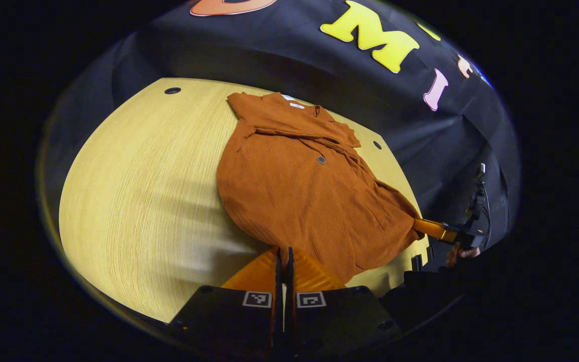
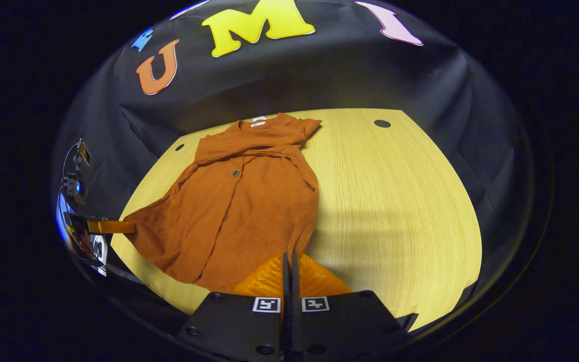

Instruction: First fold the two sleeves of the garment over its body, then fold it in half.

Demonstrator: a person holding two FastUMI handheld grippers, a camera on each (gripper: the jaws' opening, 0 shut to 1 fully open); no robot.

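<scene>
1. The rust-orange ribbed garment with dark buttons (image 1: 299,196) lies flat on the pale wood-grain round table (image 1: 138,201), collar toward the booth wall, hem toward you.
2. Sleeves: both appear already folded across the chest. In the right gripper view a band of sleeve cloth (image 2: 254,151) crosses the body just below the collar. Judge this first step done.
3. Left gripper (image 1: 283,259): its fingers are pressed together at the near hem corner. The cloth edge meets the tips, so you probably hold the hem, though the pinch itself is hidden.
4. Right gripper (image 2: 289,261): its fingers are likewise closed, with the other hem corner at their tips. From the left gripper view, it draws that corner out sideways at the table's edge.
5. Hem: stretched between your two grippers, with one corner raised slightly off the table.
6. Remaining: the fold in half. The hem has not yet been carried up to the collar.
</scene>
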